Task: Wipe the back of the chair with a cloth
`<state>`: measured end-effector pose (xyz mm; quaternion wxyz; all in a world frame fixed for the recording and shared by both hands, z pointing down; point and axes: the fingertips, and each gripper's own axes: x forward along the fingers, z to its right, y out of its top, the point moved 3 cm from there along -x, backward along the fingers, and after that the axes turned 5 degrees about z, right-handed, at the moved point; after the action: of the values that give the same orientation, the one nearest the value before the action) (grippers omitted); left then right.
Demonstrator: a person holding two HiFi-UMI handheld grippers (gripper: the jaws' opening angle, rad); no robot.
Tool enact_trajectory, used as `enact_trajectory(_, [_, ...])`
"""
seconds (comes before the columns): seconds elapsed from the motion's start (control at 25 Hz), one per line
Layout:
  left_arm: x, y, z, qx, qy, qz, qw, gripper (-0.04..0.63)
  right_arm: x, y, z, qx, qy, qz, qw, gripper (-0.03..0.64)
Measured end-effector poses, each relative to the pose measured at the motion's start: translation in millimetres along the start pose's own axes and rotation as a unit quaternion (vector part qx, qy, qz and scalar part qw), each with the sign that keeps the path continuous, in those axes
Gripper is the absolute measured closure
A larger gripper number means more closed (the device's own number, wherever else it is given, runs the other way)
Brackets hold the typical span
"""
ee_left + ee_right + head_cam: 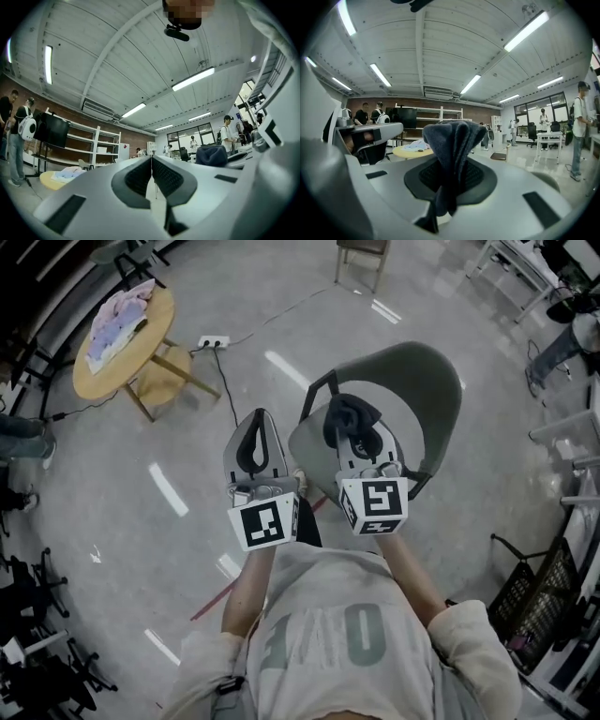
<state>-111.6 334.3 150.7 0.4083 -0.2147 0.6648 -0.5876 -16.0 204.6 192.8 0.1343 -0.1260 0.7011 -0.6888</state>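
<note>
An olive-green chair (417, 395) stands on the floor in front of me, its curved back (319, 442) nearest my hands. Both grippers are held up and tilted toward the ceiling. My right gripper (356, 427) is shut on a dark blue-grey cloth (349, 412), which bunches out above the fingertips over the chair. In the right gripper view the cloth (452, 140) stands up folded between the jaws of the right gripper (449, 183). My left gripper (257, 427) hangs left of the chair, shut and empty. Its pads meet along one line in the left gripper view (151, 176).
A round wooden table (89, 381) with light cloths (120, 315) on it stands at the far left, with a power strip (214, 340) and cable on the floor beside it. Another chair (363, 254) stands far ahead. A black basket (539, 601) sits at right. People stand about the room.
</note>
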Motion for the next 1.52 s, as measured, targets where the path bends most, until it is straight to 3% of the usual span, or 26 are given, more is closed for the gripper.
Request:
enact_trajectory(0.2, [130.5,-7.3,-56.9,-0.011,-0.033,0.009,0.9994,0.580,130.0,29.1,8.0,0.000,-0.031,0.005,1.000,0.558])
enact_trajectory(0.44, [229.6,-26.3,-73.5,-0.014,-0.077,0.005,0.9970,0.580,223.2,43.9,37.4,-0.004,-0.066,0.015,0.998,0.558])
enact_trajectory(0.68, [271.1,-42.3,-56.1,-0.013,-0.111,-0.005,0.9937,0.580,248.8,48.3,68.3,0.001,-0.094,0.021,0.995,0.558])
enact_trajectory(0.92, [276.1,-40.4,-12.2,-0.027,-0.115,-0.003,0.9930,0.580,231.2,50.5,94.6,0.002,-0.103,0.036,0.994,0.558])
enact_trajectory(1.16, [285.1,-49.5,16.5,-0.031,-0.148,-0.018,0.9884,0.578,233.0,49.7,108.1,0.012,-0.109,0.057,0.992,0.558])
enact_trajectory(1.24, [289.1,-61.0,32.7,-0.036,-0.168,-0.036,0.9844,0.578,232.0,46.8,124.3,0.005,-0.122,0.063,0.991,0.558])
enact_trajectory(1.36, [295.5,-95.9,70.2,-0.012,-0.244,-0.058,0.9680,0.578,217.0,20.7,171.0,-0.003,-0.182,0.047,0.982,0.558])
enact_trajectory(1.44, [307.9,-125.8,96.0,-0.004,-0.283,-0.060,0.9572,0.578,207.2,-6.2,211.9,-0.004,-0.235,0.029,0.972,0.558])
enact_trajectory(1.52, [319.6,-153.6,119.0,-0.003,-0.300,-0.054,0.9524,0.578,199.0,-33.3,248.9,0.004,-0.287,0.023,0.958,0.558])
